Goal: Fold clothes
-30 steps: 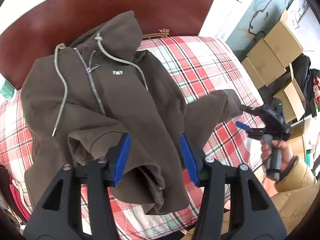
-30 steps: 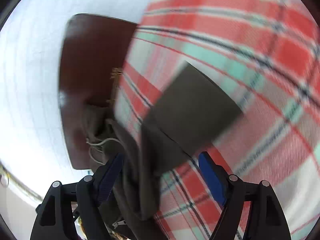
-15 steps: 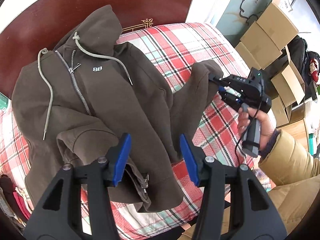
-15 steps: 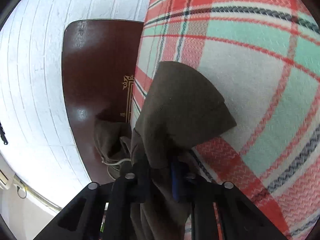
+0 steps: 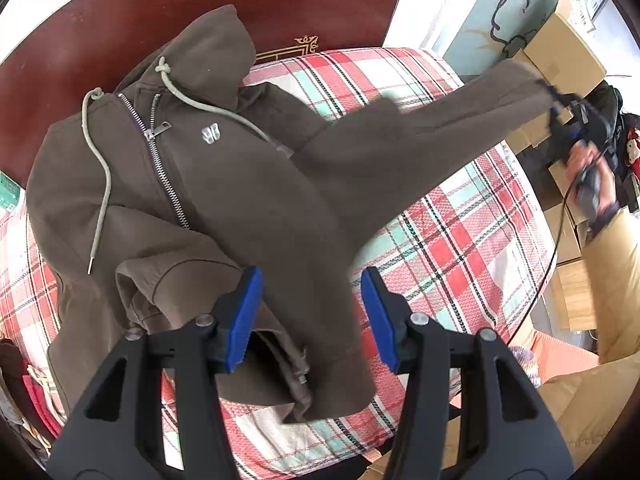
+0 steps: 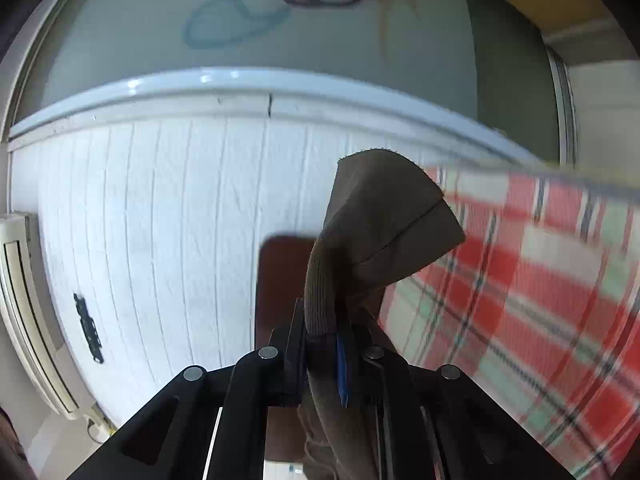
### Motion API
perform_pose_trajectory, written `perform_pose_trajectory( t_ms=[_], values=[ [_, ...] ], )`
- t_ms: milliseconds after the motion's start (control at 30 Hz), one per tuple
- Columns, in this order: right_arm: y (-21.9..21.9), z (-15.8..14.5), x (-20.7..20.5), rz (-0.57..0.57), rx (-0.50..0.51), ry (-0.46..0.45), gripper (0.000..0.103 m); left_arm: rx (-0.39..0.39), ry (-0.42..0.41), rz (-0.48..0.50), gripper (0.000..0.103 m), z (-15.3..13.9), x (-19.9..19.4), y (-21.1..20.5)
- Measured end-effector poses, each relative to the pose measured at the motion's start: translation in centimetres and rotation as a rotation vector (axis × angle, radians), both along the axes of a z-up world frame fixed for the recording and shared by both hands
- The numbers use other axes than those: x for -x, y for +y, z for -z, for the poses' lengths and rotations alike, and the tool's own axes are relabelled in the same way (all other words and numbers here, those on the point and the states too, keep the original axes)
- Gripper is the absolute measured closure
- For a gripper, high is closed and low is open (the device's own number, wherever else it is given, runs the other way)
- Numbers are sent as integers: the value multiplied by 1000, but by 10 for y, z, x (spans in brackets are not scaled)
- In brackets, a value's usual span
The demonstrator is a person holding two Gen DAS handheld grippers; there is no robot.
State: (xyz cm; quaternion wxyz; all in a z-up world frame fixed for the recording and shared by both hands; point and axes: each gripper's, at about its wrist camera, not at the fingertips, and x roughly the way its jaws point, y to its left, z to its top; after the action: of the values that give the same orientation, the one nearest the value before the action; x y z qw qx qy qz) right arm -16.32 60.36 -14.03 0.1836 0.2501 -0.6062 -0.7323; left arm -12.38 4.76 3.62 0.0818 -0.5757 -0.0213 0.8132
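Observation:
A brown zip hoodie lies face up on a red plaid bed cover, hood toward the headboard. Its right sleeve is stretched out in the air to the right. My right gripper is shut on the sleeve cuff, which sticks up between its fingers in the right wrist view. My left gripper is open and empty, hovering above the hoodie's hem. The other sleeve lies folded across the hoodie's front.
A dark red wooden headboard stands behind the bed. Several cardboard boxes are stacked at the right by a painted wall. The bed's near edge runs below my left gripper. White panelled wall fills the right wrist view.
My right gripper closed on the sleeve cuff and pulled it up and out to the right, stretching the sleeve straight. My left gripper stayed open over the hem.

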Motion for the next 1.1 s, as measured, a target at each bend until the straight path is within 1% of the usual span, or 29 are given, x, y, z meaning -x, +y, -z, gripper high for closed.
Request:
perform_pose_trajectory(
  t_ms=[67, 167, 200, 267, 333, 400, 433, 467, 567, 633, 667, 700, 733, 800, 867, 900, 933, 1000, 1067, 1100],
  values=[
    [33, -17, 9, 62, -68, 12, 93, -3, -7, -16, 49, 3, -1, -4],
    [47, -25, 29, 46, -187, -22, 92, -2, -23, -46, 49, 9, -6, -12],
    [38, -19, 36, 19, -224, -45, 91, -2, -29, -58, 49, 12, -7, -15],
    [2, 8, 57, -37, -279, -136, 89, -2, -44, -91, 49, 17, -12, -24],
    [-16, 31, 60, -59, -361, -249, 85, 2, -54, -122, 49, 20, -19, -33],
    [-19, 44, 46, -58, -412, -352, 66, 9, -61, -141, 49, 25, -28, -42],
    [-22, 47, 38, -59, -435, -383, 63, 12, -65, -151, 49, 27, -32, -46],
    [-28, 44, 29, -69, -464, -382, 58, 15, -69, -160, 49, 29, -36, -50],
    [-53, 25, -8, -128, -571, -361, 51, 24, -81, -189, 49, 35, -49, -63],
    [-80, 21, -30, -233, -620, -335, 50, 30, -88, -208, 49, 39, -58, -71],
    [-97, 21, -38, -300, -650, -324, 48, 33, -92, -218, 49, 41, -62, -75],
    [-115, 22, -45, -374, -683, -314, 45, 37, -96, -228, 49, 43, -66, -80],
    [-139, 21, -54, -475, -712, -289, 45, 40, -100, -237, 49, 45, -70, -84],
    [-198, 18, -77, -724, -758, -192, 45, 46, -108, -257, 49, 49, -79, -92],
    [-264, 5, -100, -942, -805, -51, 44, 53, -104, -251, 49, 53, -84, -97],
    [-294, -1, -113, -1035, -832, 18, 40, 44, -103, -254, 49, 55, -87, -101],
    [-322, -5, -128, -1112, -864, 84, 37, 35, -103, -258, 49, 57, -90, -104],
    [-373, -13, -159, -1247, -919, 206, 35, 9, -96, -270, 49, 58, -98, -115],
    [-413, -13, -185, -1333, -975, 278, 35, -15, -91, -278, 49, 59, -105, -126],
    [-429, -10, -194, -1348, -1023, 309, 34, -24, -89, -277, 49, 60, -106, -131]
  ],
)
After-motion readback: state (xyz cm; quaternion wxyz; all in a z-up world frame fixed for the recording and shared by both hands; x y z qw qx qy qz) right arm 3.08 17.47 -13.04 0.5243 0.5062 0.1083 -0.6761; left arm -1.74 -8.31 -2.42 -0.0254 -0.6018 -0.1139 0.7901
